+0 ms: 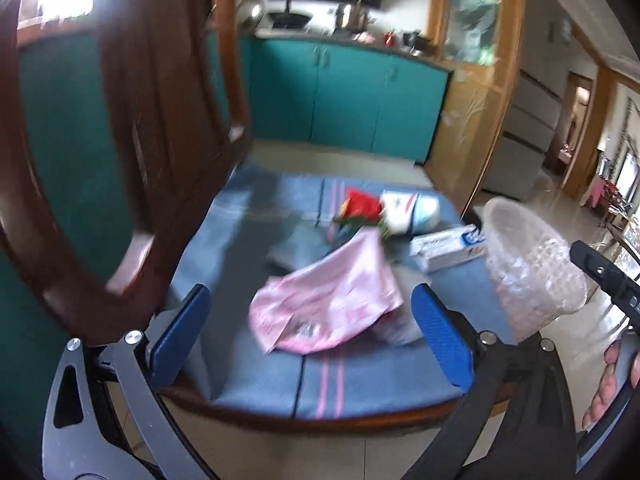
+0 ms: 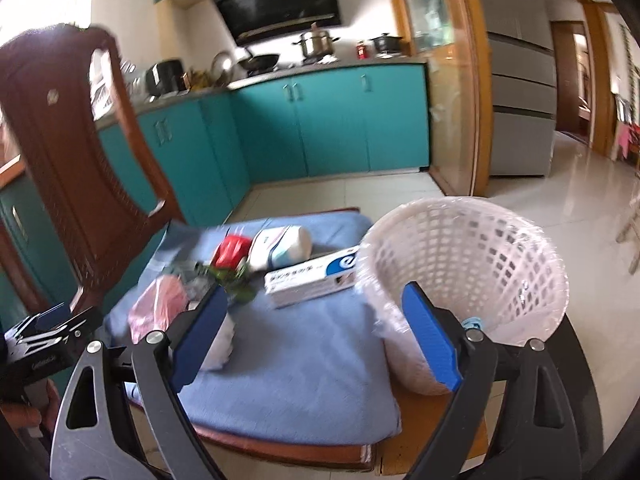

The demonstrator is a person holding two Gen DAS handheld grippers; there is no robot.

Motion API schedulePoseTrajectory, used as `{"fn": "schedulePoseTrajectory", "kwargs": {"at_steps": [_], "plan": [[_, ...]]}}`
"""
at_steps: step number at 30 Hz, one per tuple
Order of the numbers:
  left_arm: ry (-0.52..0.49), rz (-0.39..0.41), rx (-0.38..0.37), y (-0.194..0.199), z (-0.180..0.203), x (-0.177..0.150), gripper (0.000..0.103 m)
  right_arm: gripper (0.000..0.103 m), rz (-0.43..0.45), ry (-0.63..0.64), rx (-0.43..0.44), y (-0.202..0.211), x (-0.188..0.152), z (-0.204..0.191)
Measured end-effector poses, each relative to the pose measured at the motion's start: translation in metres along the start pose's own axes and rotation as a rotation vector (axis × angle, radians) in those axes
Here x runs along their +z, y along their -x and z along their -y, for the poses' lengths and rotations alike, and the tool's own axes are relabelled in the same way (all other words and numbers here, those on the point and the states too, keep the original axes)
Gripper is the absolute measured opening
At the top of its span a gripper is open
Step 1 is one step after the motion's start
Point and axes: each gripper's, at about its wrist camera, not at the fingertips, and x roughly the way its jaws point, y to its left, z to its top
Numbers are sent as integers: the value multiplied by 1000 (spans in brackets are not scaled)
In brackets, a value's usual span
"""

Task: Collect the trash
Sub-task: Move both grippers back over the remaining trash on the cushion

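- Our left gripper [image 1: 310, 330] gapes, empty, above the pink bag [image 1: 328, 304] on the cushion [image 1: 256, 376].
- Our right gripper [image 2: 320, 336] gapes, empty, beside the basket [image 2: 472, 248].

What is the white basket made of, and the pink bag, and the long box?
The white basket looks like moulded plastic: a stiff lattice of holes, with a thin clear liner, probably film, over its rim. The pink bag seems soft plastic film, crumpled and slightly shiny, though blur leaves that unsure. The long box looks like printed cardboard, with flat faces and sharp edges.
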Motion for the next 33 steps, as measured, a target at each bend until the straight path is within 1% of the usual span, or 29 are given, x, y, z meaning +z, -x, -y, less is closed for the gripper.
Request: {"fn": "schedulePoseTrajectory", "kwargs": {"at_steps": [3, 11, 33], "plan": [[-21, 2, -9, 0, -1, -1, 100, 88, -29, 24, 9, -6, -5, -12], [-76, 22, -9, 3, 10, -4, 100, 88, -50, 61, 14, -10, -7, -25], [-71, 3, -12, -1, 12, -5, 100, 88, -53, 56, 29, -10, -10, -20]]}}
